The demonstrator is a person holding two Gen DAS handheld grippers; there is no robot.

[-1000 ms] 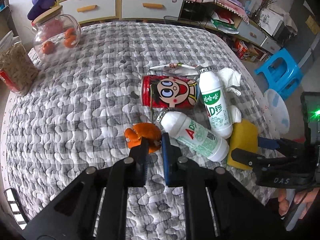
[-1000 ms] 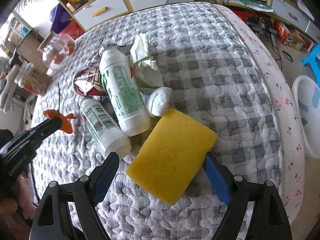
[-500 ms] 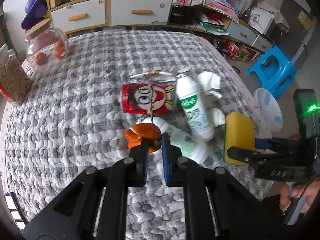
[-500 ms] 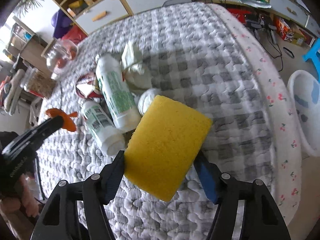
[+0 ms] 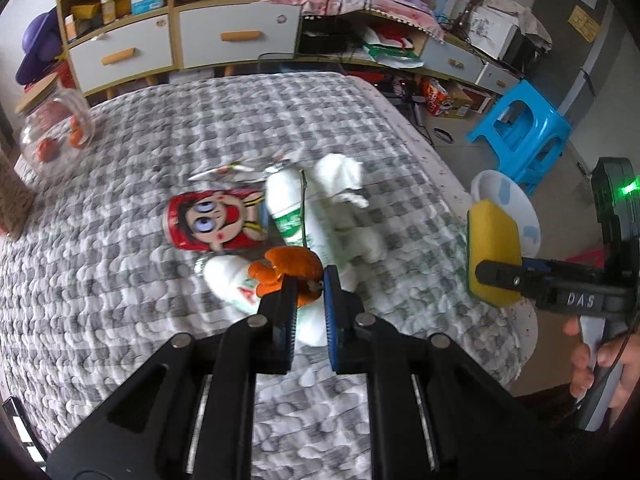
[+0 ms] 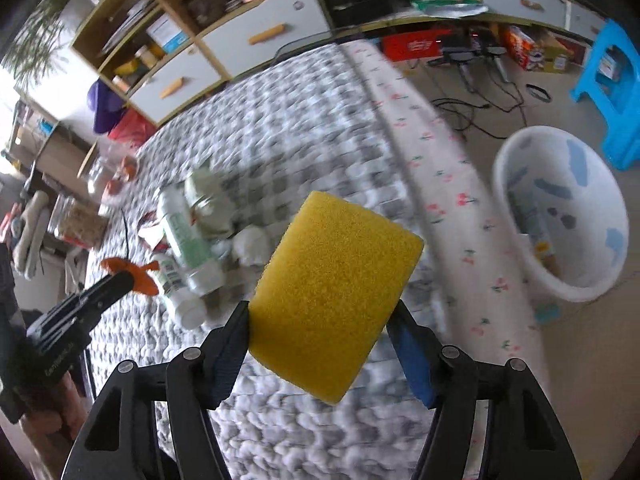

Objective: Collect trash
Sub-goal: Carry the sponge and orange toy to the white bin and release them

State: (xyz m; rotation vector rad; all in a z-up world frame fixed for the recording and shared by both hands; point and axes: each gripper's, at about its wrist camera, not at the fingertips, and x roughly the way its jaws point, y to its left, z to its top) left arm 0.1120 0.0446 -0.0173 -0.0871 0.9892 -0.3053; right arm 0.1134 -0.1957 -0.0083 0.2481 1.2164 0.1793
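Note:
My left gripper (image 5: 307, 280) is shut on a piece of orange peel (image 5: 286, 266), lifted above the quilted table (image 5: 120, 300). My right gripper (image 6: 320, 320) is shut on a yellow sponge (image 6: 336, 296), held up off the table near its right edge; the same sponge (image 5: 492, 252) shows in the left wrist view. On the table lie a red cartoon can (image 5: 212, 224), two white bottles with green labels (image 5: 292, 216) (image 5: 232, 280) and crumpled white tissue (image 5: 340, 172). A white bin (image 6: 560, 216) stands on the floor to the right.
A glass jar (image 5: 56, 124) with orange things stands at the table's far left. Cabinets with drawers (image 5: 236, 36) line the back wall. A blue stool (image 5: 520, 120) stands on the floor beyond the bin. Cables lie on the floor (image 6: 472, 104).
The right gripper closed on the yellow sponge and lifted it toward the table's right edge. The left gripper rose with the orange peel in it.

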